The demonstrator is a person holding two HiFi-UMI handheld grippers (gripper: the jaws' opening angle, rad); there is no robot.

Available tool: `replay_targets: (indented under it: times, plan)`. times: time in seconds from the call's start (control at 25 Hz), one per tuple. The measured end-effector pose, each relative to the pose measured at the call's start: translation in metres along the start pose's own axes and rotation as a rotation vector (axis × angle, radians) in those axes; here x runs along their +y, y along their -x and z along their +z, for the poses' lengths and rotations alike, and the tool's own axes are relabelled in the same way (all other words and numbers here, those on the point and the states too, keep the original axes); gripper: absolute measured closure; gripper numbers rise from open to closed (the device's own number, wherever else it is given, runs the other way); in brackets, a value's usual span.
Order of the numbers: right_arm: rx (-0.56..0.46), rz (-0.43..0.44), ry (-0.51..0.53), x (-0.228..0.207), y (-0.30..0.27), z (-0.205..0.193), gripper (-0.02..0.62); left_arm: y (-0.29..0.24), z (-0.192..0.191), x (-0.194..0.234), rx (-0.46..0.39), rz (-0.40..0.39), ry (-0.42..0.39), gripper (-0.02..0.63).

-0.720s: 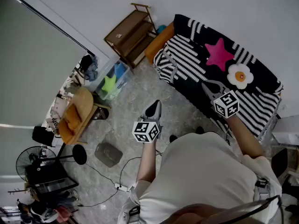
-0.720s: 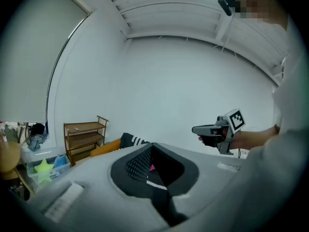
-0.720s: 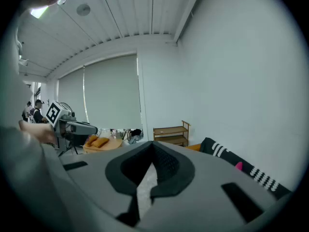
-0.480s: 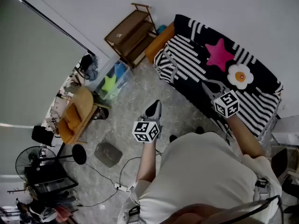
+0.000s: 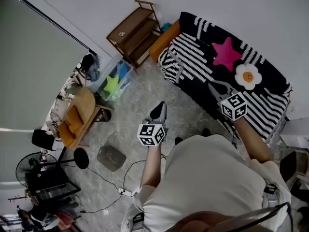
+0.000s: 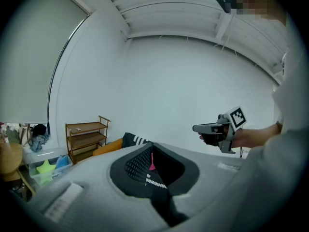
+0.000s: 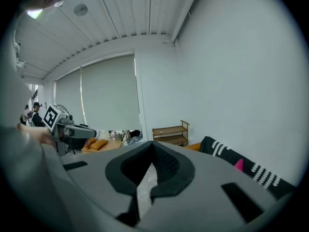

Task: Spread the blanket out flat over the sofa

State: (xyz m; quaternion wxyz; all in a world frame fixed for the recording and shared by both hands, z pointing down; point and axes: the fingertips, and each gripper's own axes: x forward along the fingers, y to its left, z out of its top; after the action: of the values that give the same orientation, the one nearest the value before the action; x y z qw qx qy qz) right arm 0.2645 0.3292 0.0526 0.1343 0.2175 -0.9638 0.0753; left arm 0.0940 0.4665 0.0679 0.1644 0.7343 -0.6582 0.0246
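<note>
The striped black-and-white blanket lies opened out over the sofa. It covers the back, the seat and the front edge, and only an orange strip of the sofa is bare, at the end beside the wooden shelf. At that end the blanket hangs down toward the floor in loose folds. A pink star and a white flower show on the blanket near the sofa's back edge; whether they are cushions or part of the pattern I cannot tell. The right gripper is held over the blanket near the sofa's front edge, its fingers pressed together with nothing between them. The left gripper hangs over the floor, well apart from the sofa, its fingers also pressed together and empty. Both point slightly downward.
</note>
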Motion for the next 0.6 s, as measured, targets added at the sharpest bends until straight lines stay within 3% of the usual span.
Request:
replay_targets:
  times: [0.16,0.28,0.6]
  plan:
    - [0.007,-0.002,-0.01,0.003,-0.001,-0.003,0.594,0.003,-0.001,0.009,0.004,0.027,0.002,0.584]
    - [0.009,0.002,-0.012,0.01,-0.004,-0.002,0.594,0.008,-0.001,0.017,0.007,0.031,0.01,0.522]
    - [0.011,0.004,-0.016,0.03,-0.015,-0.003,0.594,0.021,-0.004,0.033,0.005,0.027,0.029,0.468]
